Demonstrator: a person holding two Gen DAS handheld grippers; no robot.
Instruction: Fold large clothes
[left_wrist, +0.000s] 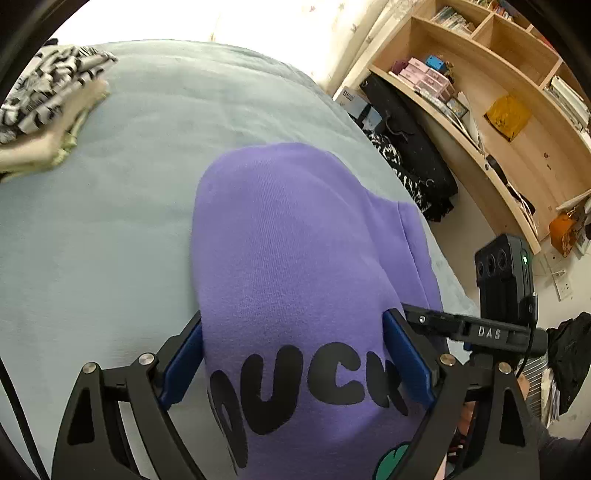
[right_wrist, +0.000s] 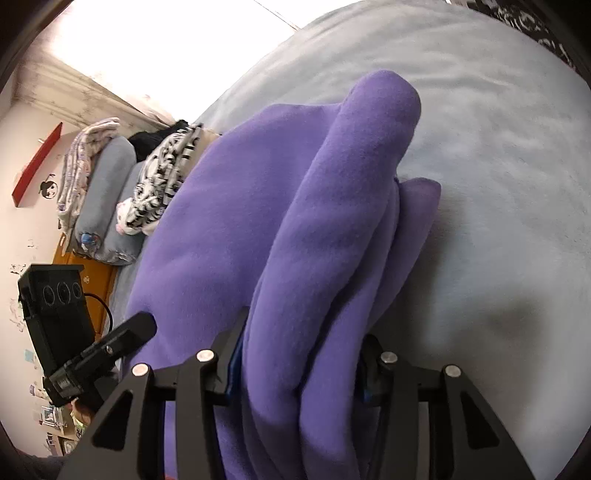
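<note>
The pale blue bed (left_wrist: 110, 240) fills most of what I see, and my purple sweatshirt (left_wrist: 295, 258) lies bunched across it, its black lettering (left_wrist: 306, 387) facing my left camera. A stack of folded clothes (left_wrist: 48, 107) sits at the bed's far corner. My left gripper (left_wrist: 295, 354) pinches the sweatshirt's printed part between its blue pads; my right gripper (right_wrist: 299, 354) is clamped on thick gathered folds

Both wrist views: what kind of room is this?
Most likely a bedroom. The purple sweatshirt lies on a bed with a pale blue cover, pillows sit at its head, and wooden shelves hold books and boxes.
</note>
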